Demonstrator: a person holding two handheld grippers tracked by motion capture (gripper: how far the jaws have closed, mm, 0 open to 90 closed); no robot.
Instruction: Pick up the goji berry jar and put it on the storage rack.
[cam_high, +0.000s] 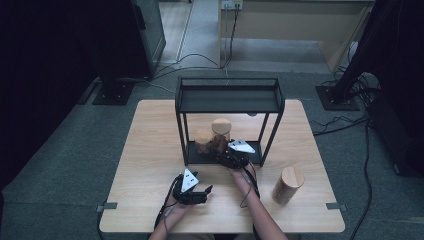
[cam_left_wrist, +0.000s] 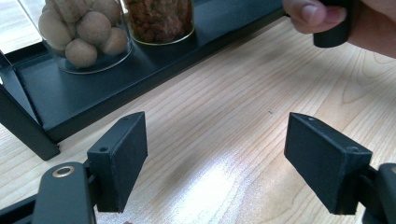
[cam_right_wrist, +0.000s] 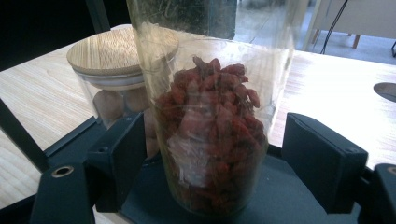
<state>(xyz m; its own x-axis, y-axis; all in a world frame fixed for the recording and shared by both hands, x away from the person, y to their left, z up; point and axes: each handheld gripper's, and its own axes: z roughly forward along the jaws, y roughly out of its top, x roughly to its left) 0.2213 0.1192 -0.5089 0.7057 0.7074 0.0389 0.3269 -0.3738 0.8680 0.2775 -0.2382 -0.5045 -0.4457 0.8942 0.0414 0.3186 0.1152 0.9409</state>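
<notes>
now the right hand-held gripper stands spread around the upright jar of red berries on the rack's bottom shelf, jaws not touching; the left hand-held gripper, spread and empty, hovers near the bench's front edge.

A black shelf on a pale wood-grain table holds a jar of red berries.
</notes>
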